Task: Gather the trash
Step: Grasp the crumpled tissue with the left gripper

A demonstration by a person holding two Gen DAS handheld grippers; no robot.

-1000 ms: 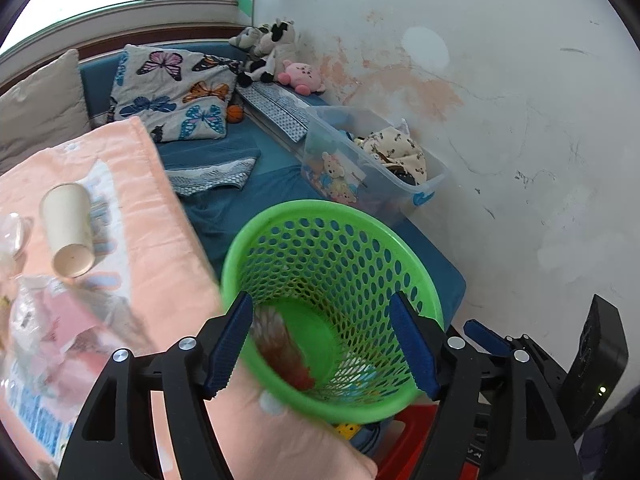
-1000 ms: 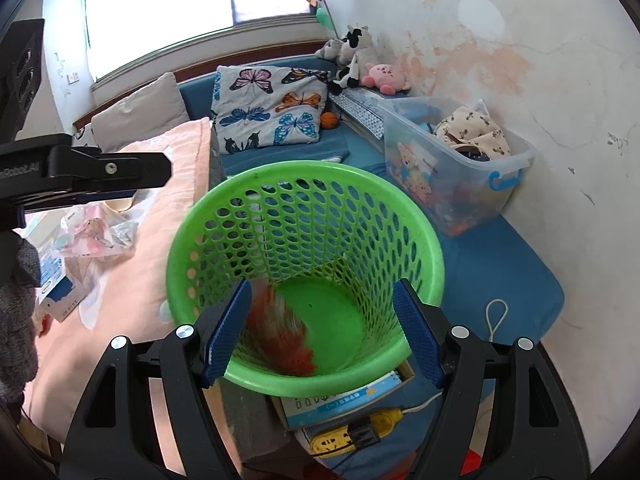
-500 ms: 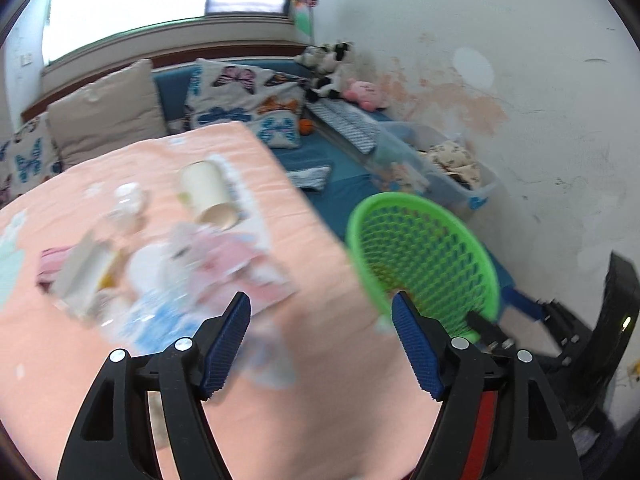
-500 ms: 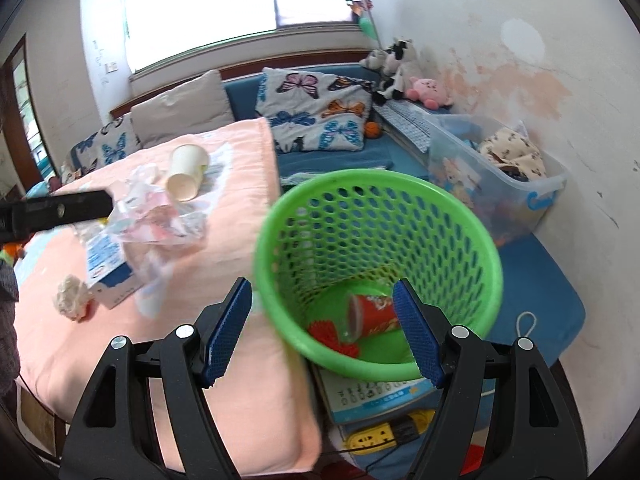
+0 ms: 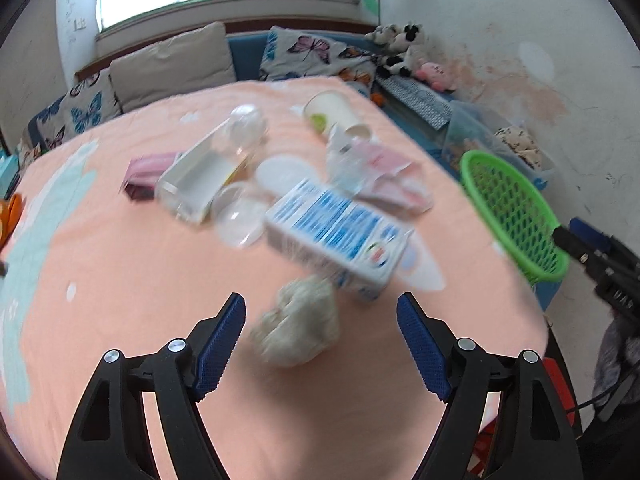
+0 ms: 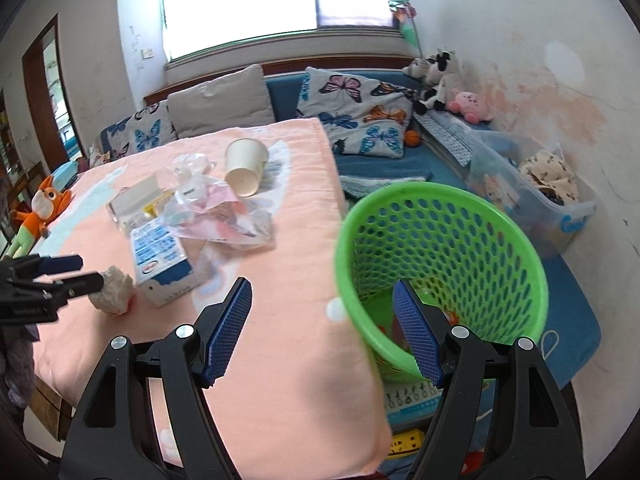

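Opening over crumpled paper wad (image 5: 295, 330), lower centre of frame, left gripper (image 5: 320, 322) fingers spread, nothing pinched. Wad looks light, soft, crushable; pinch across middle. Right gripper (image 6: 322, 318) fingers spread, empty, beside basket (image 6: 440, 216).

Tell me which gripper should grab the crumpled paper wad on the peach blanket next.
Left. The left gripper has its jaws opening right over the crumpled paper wad, nothing pressed yet. The right gripper is empty beside the green basket, farther from the wad.

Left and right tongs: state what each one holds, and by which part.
Nothing is held. The left tongs are opening, with the crumpled paper wad lying untouched between the pads. The right tongs are open and empty.
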